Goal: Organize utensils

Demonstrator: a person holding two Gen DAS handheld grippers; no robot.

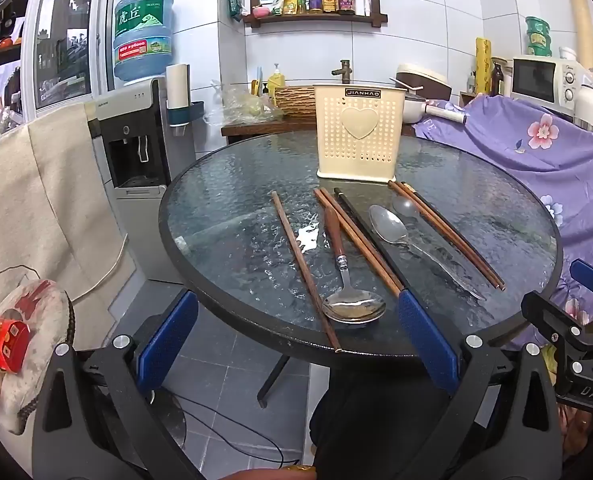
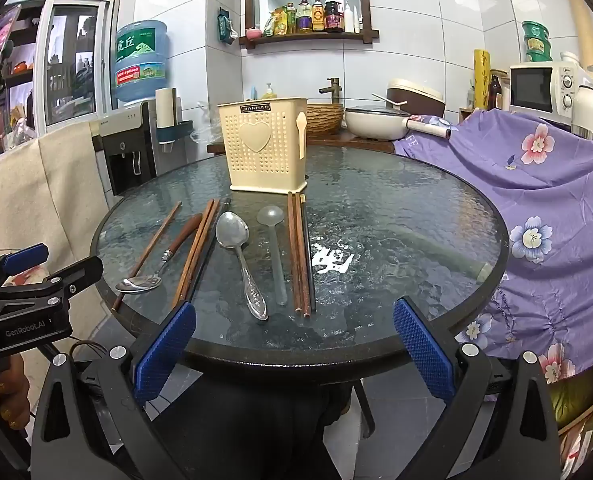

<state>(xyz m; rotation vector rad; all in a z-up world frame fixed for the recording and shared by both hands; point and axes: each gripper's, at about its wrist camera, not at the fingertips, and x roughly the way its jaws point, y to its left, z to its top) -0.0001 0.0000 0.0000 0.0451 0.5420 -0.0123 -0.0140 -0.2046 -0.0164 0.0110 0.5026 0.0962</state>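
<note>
Utensils lie in a loose row on the round glass tabletop (image 2: pixel 396 216), all ahead of both claws, none held. Left claw (image 1: pixel 296 344) wide, nothing between its blue pads, hovering off the near rim of the tabletop. Right claw (image 2: pixel 294 350) wide too, empty, also off the near rim.

Cream utensil holder (image 2: pixel 262 148) stands upright at the far side, straight ahead of the left claw, ahead and slightly left of the right claw; heart shape on its front, nothing seen sticking out of the top.

From the right claw: metal spoon (image 2: pixel 238 250) just ahead, left of centre, bowl pointing away. Clear plastic spoon (image 2: pixel 274 252) just right of it, nearly parallel. Brown chopstick pair (image 2: pixel 298 256) just right of that, far tips near the holder base. Further left, a second chopstick pair (image 2: pixel 196 252), then wooden-handled spoon (image 2: pixel 156 268) with bowl toward the claw, then a single chopstick (image 2: pixel 146 254) farthest left, its near end at the rim.

From the left claw: wooden-handled spoon (image 1: pixel 346 276) dead ahead, bowl close to the gap between the pads; single chopstick (image 1: pixel 304 268) just left of it.

Purple floral cloth (image 2: pixel 536 184) drapes to the right, beyond the tabletop.
</note>
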